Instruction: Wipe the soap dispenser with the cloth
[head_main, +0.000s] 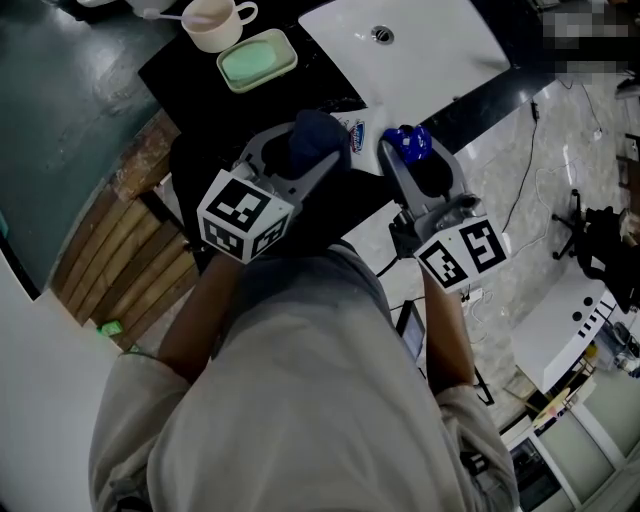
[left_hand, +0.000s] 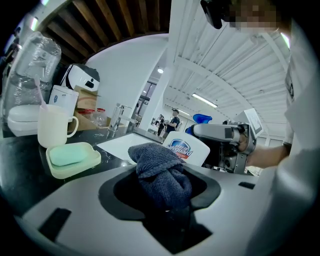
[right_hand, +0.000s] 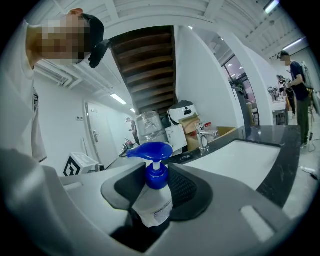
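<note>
Left tool (left_hand: 162, 175) is gripping a bunched dark blue cloth (left_hand: 156, 159). Its jaws are closing narrow on the middle and a rounded wad is poking past the tips. Right tool (right_hand: 156, 190) is clamping the soap dispenser (right_hand: 152, 202), its jaws standing wide on the white body below the blue pump (right_hand: 152, 150). The bottle is hanging in the air above the near edge of the dark worktop (head_main: 200, 75), just near of the white sink (head_main: 430, 60). Its labelled face is looking left, toward the cloth. Wad and label are sitting very close; whether they are touching I cannot tell.

Doing the wipe well, as I judge it:
- The right tool should be staying firm and quiet while the left tool does the moving.
- The wad should be pressing flat on the label face and stroking along the body, not jabbing.
- Light pressure only, since the bottle looks smooth and could be twisting in the pads.
- The pump needs keeping clear, so nothing squirts out.
- The strip under the right tool's pads is staying out of reach for now.

Both forearms (head_main: 200, 320) are reaching forward from the body. The tools are sitting side by side, angling toward each other and pointing slightly downward, with their marker cubes (head_main: 245, 215) facing up. Far left on the worktop a soap dish (head_main: 257, 60) and a mug (head_main: 212, 22) are standing well apart from the work.
</note>
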